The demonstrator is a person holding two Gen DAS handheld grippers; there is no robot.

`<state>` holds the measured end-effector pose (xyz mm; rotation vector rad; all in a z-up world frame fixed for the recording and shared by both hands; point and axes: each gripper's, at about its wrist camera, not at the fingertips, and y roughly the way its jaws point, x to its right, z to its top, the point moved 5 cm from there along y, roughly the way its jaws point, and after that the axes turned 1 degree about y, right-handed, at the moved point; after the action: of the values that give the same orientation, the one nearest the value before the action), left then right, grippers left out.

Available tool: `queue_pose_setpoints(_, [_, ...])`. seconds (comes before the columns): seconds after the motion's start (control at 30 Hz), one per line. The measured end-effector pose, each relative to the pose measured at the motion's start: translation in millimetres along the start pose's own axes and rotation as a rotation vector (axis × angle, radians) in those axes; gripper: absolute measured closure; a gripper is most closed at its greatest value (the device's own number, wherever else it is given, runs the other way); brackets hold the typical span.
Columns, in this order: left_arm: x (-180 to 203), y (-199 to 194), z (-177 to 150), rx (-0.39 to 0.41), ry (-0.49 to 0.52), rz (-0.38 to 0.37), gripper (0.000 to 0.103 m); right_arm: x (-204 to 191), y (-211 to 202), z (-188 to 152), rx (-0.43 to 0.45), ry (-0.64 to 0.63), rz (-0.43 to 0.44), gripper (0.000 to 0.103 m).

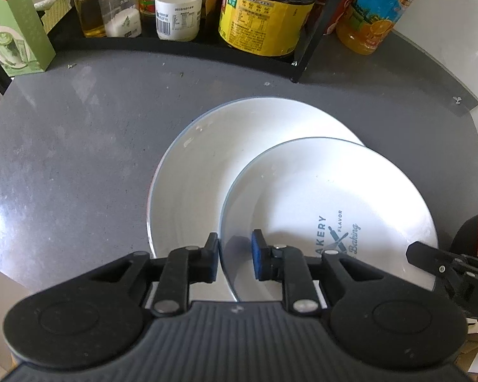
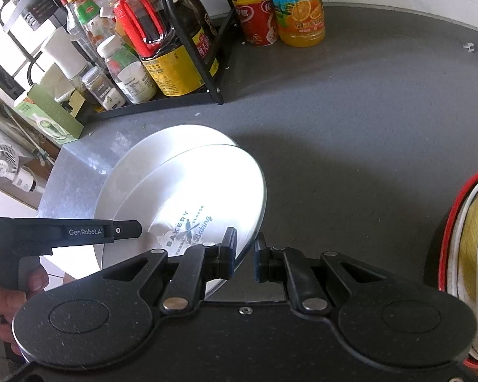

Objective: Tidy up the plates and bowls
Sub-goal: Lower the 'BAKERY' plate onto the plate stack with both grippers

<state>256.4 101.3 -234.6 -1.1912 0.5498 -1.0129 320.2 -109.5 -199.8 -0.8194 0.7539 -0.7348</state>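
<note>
**A:** What do you see down your left claw?

**B:** Two white plates on the grey desk. The smaller plate, the one with the blue bakery print, lies on the larger plate, shifted toward me and to the right. My left claw straddles the small plate's near-left rim: one pad sits outside against the edge, the other stands inside with a clear gap. So it is released, not pinching. The tip of my right claw shows at the far right of the same plate.

**A:** And down the right one?

**B:** The same stack, now on the left. My right claw has the small plate's right rim between its pads, nearly closed, and I read it as clenched on that rim. The large plate shows beneath. My left claw's finger reaches in from the left, with a hand behind it. A red-rimmed bowl waits at the right edge; the bottle rack is well apart.

**A:** How do you finish this neatly?

**B:** I judge the small plate needs centring. I'd keep the right grip low and level, nudge the plate toward the middle of the large one, and keep the left pads clear of the rim so nothing tips.
</note>
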Motion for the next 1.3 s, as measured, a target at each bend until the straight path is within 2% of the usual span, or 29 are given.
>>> queue_pose_setpoints(0.23, [-3.3, 2.3, -1.8, -0.002, -0.007, 0.005, 0.083, -2.6, 2.6, -1.5, -0.001, -0.015, -0.007, 0.092])
queue_pose_setpoints(0.57, [3.3, 2.4, -5.6, 0.029, 0.066, 0.060, 0.081, 0.9, 4.6, -3.6, -0.001, 0.002, 0.019, 0.092])
queue_pose_setpoints(0.83, [9.1, 4.1, -5.9, 0.045, 0.127, 0.106, 0.080, 13.5, -2.7, 0.3, 0.012, 0.103, 0.054, 0.089])
queue_pose_setpoints(0.93, [8.8, 5.0, -6.0, 0.049, 0.125, 0.110, 0.080, 13.6, -4.6, 0.0, 0.025, 0.105, 0.062, 0.097])
queue_pose_setpoints(1.0, [8.3, 5.1, -6.4, 0.052, 0.125, 0.111, 0.080, 11.3, -3.1, -1.9, 0.040, 0.076, 0.043, 0.097])
queue_pose_setpoints(1.3, [4.6, 6.4, -1.2, 0.031, 0.110, 0.132, 0.079, 10.2, -0.9, -4.3, 0.041, 0.091, 0.045, 0.097])
